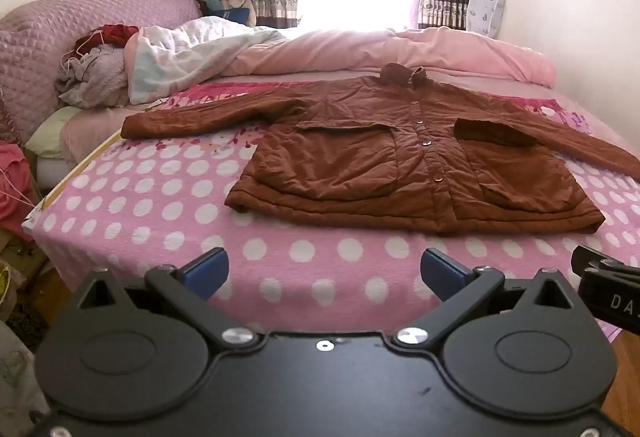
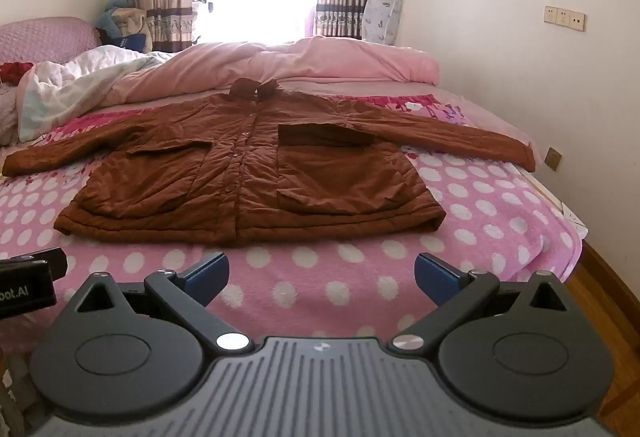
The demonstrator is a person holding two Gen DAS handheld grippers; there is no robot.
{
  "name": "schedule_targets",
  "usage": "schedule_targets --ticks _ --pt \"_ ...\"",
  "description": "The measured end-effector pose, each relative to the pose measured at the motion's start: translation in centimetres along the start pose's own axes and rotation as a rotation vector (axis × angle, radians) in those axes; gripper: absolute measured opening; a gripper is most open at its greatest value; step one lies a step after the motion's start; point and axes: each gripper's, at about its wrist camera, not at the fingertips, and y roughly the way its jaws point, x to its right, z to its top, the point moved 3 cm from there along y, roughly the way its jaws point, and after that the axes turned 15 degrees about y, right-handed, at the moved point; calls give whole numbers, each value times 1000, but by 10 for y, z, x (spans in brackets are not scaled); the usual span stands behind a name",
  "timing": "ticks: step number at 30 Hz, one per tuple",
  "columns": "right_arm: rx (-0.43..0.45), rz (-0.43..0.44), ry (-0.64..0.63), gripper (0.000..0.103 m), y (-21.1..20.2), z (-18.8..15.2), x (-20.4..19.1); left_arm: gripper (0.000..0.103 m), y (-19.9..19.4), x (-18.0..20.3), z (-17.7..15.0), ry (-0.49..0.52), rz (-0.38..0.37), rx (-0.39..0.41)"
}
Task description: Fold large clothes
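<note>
A brown quilted jacket (image 1: 400, 165) lies flat and face up on the pink polka-dot blanket (image 1: 168, 197), buttoned, collar toward the window, both sleeves spread outward. It also shows in the right wrist view (image 2: 248, 173). My left gripper (image 1: 324, 273) is open and empty, held above the near edge of the bed, short of the jacket's hem. My right gripper (image 2: 322, 273) is open and empty too, at the same near edge, in front of the hem. The right gripper's body shows at the left wrist view's right edge (image 1: 608, 293).
A pink duvet (image 1: 400, 49) and a white quilt (image 1: 192, 53) are bunched behind the jacket. A clothes pile (image 1: 96, 73) lies by the padded headboard (image 1: 60, 29) at left. A wall (image 2: 520, 37) runs along the right; wooden floor (image 2: 600, 301) shows beside the bed.
</note>
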Motion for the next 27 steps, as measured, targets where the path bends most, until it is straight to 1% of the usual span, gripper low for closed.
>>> schedule_targets --ticks 8,11,15,27 --pt "4 -2 -1 103 -1 0 1 103 0 5 4 -3 -2 3" --pt "3 -2 0 103 -1 0 1 103 -2 6 0 -5 -3 5" --pt "2 0 0 103 -1 0 1 103 -1 -1 -1 -16 -8 8" --pt "1 0 2 103 -1 -1 1 103 -2 0 0 -14 -5 9"
